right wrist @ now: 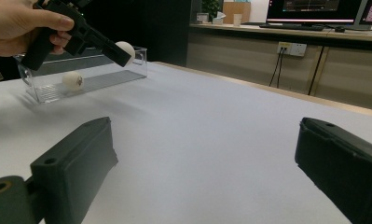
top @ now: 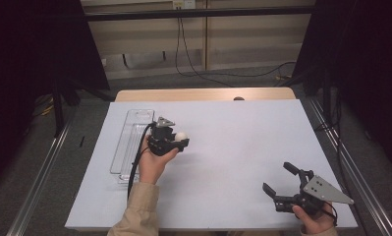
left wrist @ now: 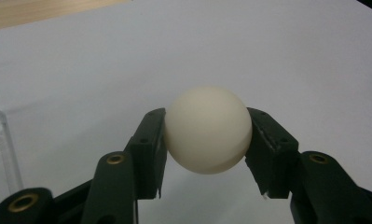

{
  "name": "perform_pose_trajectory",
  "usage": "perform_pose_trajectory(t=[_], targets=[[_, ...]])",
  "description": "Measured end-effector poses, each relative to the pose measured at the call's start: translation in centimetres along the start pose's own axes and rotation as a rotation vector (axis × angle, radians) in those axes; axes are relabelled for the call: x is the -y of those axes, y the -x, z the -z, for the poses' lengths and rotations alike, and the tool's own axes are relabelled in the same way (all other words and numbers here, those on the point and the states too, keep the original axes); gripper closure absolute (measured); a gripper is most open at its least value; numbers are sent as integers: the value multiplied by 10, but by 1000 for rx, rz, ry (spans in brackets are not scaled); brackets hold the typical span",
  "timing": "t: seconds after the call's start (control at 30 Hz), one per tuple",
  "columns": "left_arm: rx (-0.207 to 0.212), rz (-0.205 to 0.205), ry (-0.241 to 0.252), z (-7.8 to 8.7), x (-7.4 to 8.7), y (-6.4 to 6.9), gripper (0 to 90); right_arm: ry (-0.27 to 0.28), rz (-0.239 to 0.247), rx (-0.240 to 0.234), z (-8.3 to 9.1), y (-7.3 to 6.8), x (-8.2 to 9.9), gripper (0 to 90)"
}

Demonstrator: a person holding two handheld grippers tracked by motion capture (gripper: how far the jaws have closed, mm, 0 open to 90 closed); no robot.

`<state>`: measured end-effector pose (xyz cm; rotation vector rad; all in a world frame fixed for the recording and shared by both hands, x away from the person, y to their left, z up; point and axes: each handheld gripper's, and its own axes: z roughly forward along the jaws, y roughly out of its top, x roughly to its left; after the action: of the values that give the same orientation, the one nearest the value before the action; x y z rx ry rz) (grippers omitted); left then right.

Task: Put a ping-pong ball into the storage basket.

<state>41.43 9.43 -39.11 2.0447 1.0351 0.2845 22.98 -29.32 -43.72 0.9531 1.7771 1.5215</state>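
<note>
A white ball [left wrist: 208,129] is clamped between the two black jaws of my left gripper [left wrist: 207,140], held above the white table sheet. In the high view that left gripper [top: 180,138] hovers just right of a long clear plastic tray [top: 126,147], with the ball [top: 182,135] at its tip. The right gripper view has the held ball [right wrist: 126,50] in the far gripper and a second white ball [right wrist: 72,80] lying inside the clear tray [right wrist: 90,77]. My right gripper [top: 278,179] rests near the table's front right, jaws wide apart with nothing between them [right wrist: 207,154].
A white sheet [top: 233,137] covers the table, with a wooden edge [top: 203,94] at the far side. Cables run over the floor beyond it. Dark curtains stand left and right. A metal rail [top: 353,172] runs along the table's right side.
</note>
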Motion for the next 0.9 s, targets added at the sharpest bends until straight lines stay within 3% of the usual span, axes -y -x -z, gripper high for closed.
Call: perform_pose_trajectory(t=[0.9], targets=[[-26,14,20,18,2,-8,510,-2,-5,-1,0,1,1,38]])
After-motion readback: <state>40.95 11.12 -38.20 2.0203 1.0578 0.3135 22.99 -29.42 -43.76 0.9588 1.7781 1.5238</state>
